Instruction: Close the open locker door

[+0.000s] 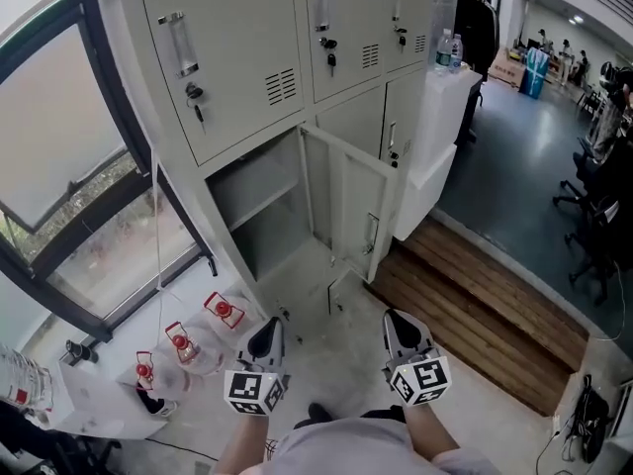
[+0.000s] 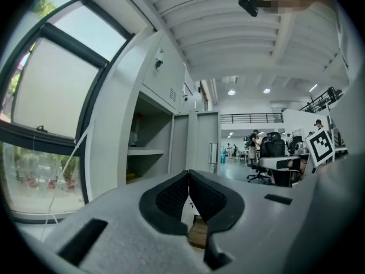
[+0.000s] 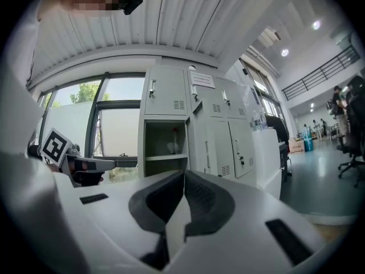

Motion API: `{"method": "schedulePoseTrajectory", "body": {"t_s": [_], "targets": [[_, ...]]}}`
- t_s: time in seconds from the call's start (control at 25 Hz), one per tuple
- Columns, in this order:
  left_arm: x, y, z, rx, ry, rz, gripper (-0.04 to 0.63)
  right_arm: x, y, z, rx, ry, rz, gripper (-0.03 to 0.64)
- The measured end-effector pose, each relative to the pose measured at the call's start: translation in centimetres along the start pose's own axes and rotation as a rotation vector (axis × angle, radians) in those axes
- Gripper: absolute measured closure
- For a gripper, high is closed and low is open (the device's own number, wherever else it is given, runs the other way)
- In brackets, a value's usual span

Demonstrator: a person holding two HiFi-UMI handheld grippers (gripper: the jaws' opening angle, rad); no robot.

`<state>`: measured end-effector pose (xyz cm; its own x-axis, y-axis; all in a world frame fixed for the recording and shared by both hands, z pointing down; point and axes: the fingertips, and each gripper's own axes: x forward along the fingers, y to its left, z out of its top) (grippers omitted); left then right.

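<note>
Spotter: Door [image 1: 344, 206] of the lower locker stands wide open. It hinges at the right of its compartment [image 1: 259, 211], and its free edge points out toward the wooden platform [image 1: 475, 305]. We see its ribbed inner face, with the latch [image 1: 372, 234] near the free edge.

Handler: Tools?

Spotter: The left gripper [image 1: 267, 332] has its jaws pressed together, with nothing between the pads. The right gripper [image 1: 398, 327] is the same, closed and empty. Both sit low in front of us, well apart from the door.

Handler: How do we expect the door to behave?

Spotter: We judge it to be thin painted sheet steel, so light, stiff enough not to flex much, and free on its hinges. The paint looks smooth, so the pads may slide if we press at a slant. It is not fragile, though a hard shove could make it bounce off the frame.

Handler: So we don't pinch it?

Spotter: We see no need to. Closed jaws make a fair blunt pusher. We would place the tips flat on the outer face, close to the free edge and about level with the latch. That is far from the hinge, so little force is needed.

Handler: Which side?

Spotter: The outer face is turned away from us to the right, and the right gripper is nearer to it. We would go round the free edge and press the door toward the compartment.

Handler: Anything in the way?

Spotter: The shelf [image 1: 255, 204] inside sits well back from the opening. We can't tell whether the latch catches by itself.
</note>
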<state>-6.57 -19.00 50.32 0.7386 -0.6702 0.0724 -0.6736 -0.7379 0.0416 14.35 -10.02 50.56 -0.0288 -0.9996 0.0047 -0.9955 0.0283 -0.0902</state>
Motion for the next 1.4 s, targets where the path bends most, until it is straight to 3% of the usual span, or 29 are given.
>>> {"method": "schedulePoseTrajectory", "body": {"t_s": [0.4,0.8,0.92,1.04,1.16,1.4], "targets": [[3.8,2.6,-0.8,-0.046,0.013,0.029,0.586,4.6,-2.3,-0.1,-0.012,0.027,-0.007,0.603],[5.7,2.5,-0.1,-0.056,0.005,0.165,0.586,9.1,-5.6,1.1,-0.042,0.028,0.113,0.601],[6.2,2.1,0.0,-0.056,0.002,0.193,0.586,9.7,-6.1,2.1,-0.056,-0.012,0.166,0.597],[6.5,2.0,0.1,-0.053,0.001,0.224,0.586,10.9,-6.7,2.7,-0.059,-0.03,0.197,0.441],[6.4,1.9,0.1,-0.051,0.002,0.257,0.586,12.3,-7.3,2.8,-0.046,-0.026,0.225,0.37],[5.1,2.4,0.1,-0.047,0.006,0.337,0.586,15.1,-7.3,3.2,-0.061,-0.015,0.296,0.348]]}}
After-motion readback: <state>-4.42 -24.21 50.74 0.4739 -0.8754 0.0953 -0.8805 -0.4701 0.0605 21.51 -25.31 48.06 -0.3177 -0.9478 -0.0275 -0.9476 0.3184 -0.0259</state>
